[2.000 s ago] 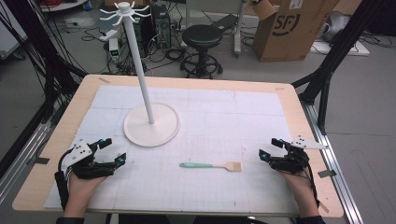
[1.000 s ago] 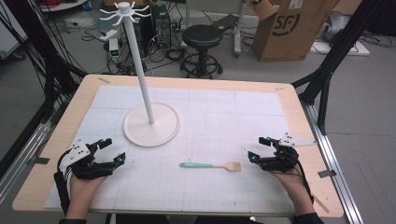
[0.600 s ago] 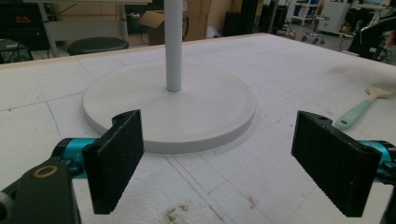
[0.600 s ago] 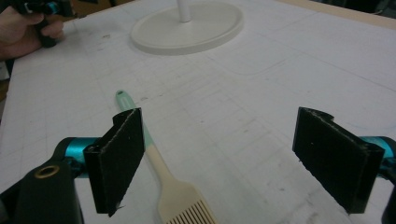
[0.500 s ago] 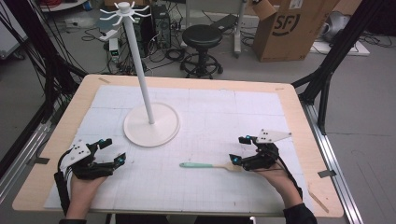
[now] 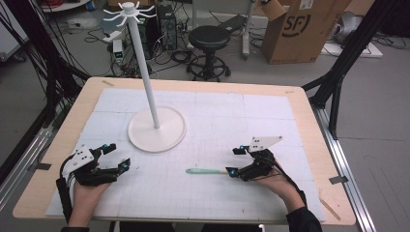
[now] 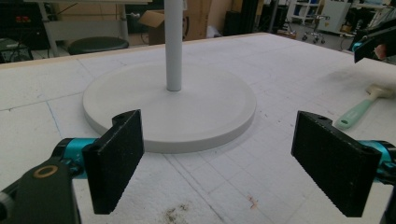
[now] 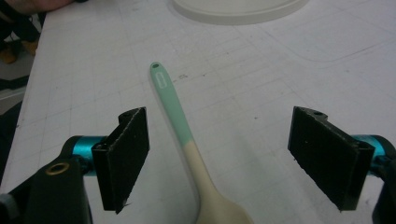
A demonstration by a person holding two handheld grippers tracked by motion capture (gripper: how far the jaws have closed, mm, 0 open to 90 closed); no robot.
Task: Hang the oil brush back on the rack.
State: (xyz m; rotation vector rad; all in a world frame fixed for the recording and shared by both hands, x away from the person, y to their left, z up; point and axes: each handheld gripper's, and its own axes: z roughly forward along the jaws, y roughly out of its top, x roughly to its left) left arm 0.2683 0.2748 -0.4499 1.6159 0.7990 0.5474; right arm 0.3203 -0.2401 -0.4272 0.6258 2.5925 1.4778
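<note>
The spatula (image 6: 208, 171) lies flat on the table (image 6: 300, 104), near the front edge and right of centre, mint handle pointing left, cream blade to the right. The right tongs (image 6: 234, 161) stand spread around its blade end, having just begun closing, not yet pressing. The left tongs (image 6: 119, 155) rest spread and empty, near the white stand (image 6: 156, 128). It looks light, with a stiff handle and a probably flexible blade; the neck where mint meets cream seems the surest grip.
</note>
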